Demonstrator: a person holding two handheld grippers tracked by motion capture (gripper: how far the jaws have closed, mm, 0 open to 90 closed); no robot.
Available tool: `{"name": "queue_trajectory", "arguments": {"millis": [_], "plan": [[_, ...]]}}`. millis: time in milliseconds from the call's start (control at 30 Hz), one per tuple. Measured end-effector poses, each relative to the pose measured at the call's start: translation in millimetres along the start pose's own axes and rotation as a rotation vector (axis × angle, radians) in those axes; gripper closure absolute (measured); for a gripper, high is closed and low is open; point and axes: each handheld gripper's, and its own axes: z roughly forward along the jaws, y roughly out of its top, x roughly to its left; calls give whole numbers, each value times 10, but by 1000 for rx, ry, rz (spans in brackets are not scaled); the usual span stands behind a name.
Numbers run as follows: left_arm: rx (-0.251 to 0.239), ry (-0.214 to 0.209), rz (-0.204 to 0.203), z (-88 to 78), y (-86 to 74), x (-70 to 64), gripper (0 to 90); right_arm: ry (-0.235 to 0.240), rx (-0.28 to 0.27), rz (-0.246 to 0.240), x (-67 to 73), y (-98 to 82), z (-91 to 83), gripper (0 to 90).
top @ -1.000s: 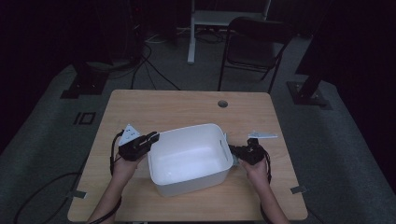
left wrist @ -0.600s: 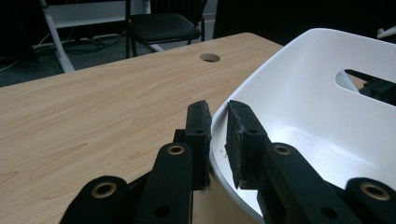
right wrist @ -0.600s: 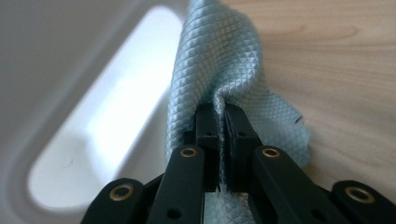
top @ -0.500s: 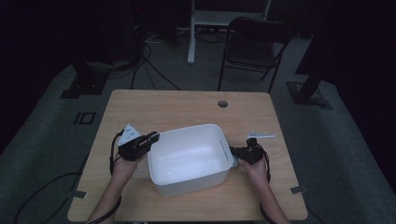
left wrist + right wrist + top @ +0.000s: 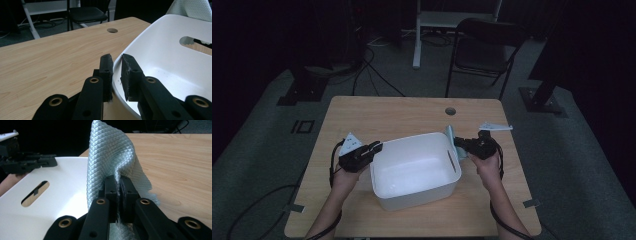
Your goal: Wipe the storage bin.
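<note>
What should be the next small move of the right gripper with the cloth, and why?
Probably carry the cloth a little further over the rim of the white tub and then open the jaws. The right gripper is pinched shut on the cloth just beside the tub's handle side, while the left gripper clamps the opposite rim, steadying it.

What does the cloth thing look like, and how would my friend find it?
Find the wooden table, then the big white tub in its middle. At the tub's right rim, the right gripper pinches a pale blue-grey cloth by its fingers. It is the one soft thing there, covered in a tiny diamond pattern.
</note>
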Motion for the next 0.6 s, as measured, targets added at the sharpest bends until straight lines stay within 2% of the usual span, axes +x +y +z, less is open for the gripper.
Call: {"name": "queue_trajectory", "arguments": {"millis": [233,333,600], "plan": [[-2,7,-5,3,-1,-7,800,8,18,33,-73,-77,87,864],[-3,7,-6,4,-2,-7,800,-15,48,33,-104,-123,152,864],[-5,5,-9,3,-5,-6,800,-30,99,62,-215,-226,277,865]]}}
